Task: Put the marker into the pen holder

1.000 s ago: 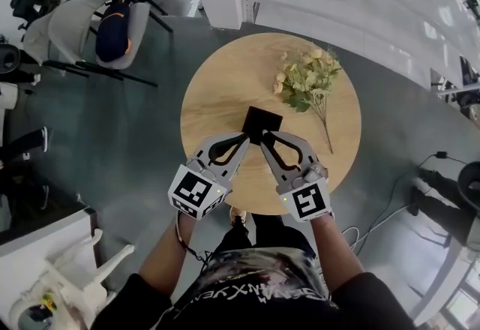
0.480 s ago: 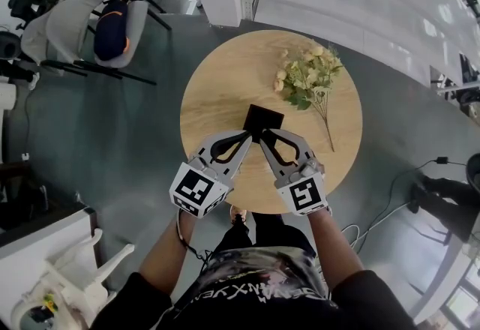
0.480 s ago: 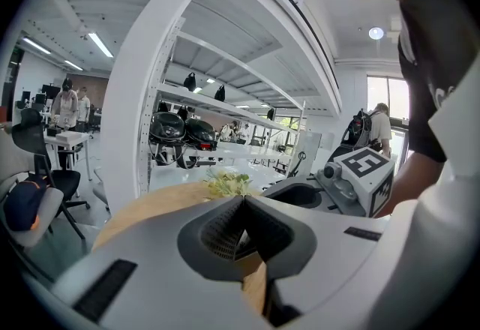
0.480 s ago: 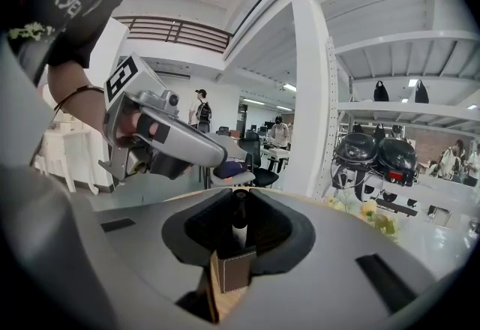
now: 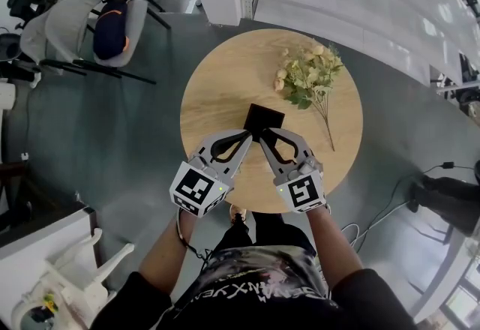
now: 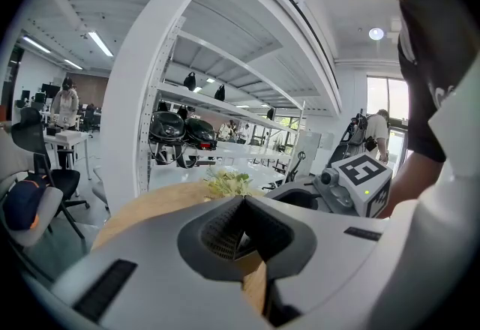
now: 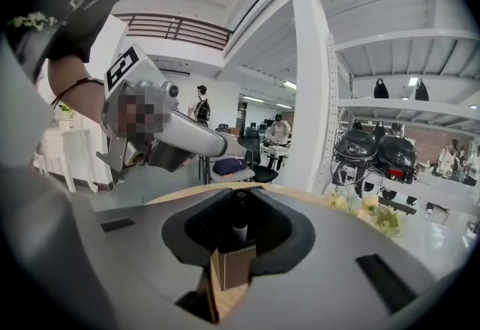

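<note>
Poising marker point(image 7: 239, 222), clamped in right hand-held gripper point(image 5: 265, 136), over pen holder point(image 5: 264, 118), left hand-held gripper point(image 5: 248, 137) closed; next likely lowering, releasing.

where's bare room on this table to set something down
Bare wood: the left side of the table, from the pen holder to the rim, and the far strip left of the bouquet. Crowded: the near middle, where left gripper and right gripper meet at the holder, and the far right under the bouquet.

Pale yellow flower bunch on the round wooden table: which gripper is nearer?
Right. In the head view the right gripper is below-left of the pale yellow flower bunch; the left gripper lies farther left still.
</note>
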Demonstrator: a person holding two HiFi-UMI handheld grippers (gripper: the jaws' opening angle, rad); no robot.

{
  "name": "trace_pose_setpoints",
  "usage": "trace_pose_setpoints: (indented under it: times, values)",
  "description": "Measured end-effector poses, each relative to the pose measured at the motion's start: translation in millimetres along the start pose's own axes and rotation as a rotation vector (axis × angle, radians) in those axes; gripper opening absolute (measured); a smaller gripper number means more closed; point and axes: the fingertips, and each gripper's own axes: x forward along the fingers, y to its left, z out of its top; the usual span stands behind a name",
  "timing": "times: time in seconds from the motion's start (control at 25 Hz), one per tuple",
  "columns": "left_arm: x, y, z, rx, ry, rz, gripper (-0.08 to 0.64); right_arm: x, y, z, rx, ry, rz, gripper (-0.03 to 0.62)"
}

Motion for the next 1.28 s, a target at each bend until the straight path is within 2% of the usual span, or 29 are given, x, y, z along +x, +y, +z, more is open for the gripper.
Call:
trace_pose_setpoints:
  times: [0.64, 0.8, 1.28]
  values:
    - [-6.8, -3.9, -1.6, 0.005, -0.002, 0.003, 0.021, 0.7, 5.5, 1.0, 0.010, -0.003, 0.011, 0.081]
    - [-10.9, -4.6, -1.5, 0.008, -0.005, 0.006, 0.021, 0.1, 9.5, 4.5, 0.018, -0.009, 0.021, 0.128]
    - [-30.7, -18.5, 2.6, 0.028, -0.031, 0.002, 0.021, -18.8, 20.7, 29.2, -0.021, -0.049, 0.003, 0.180]
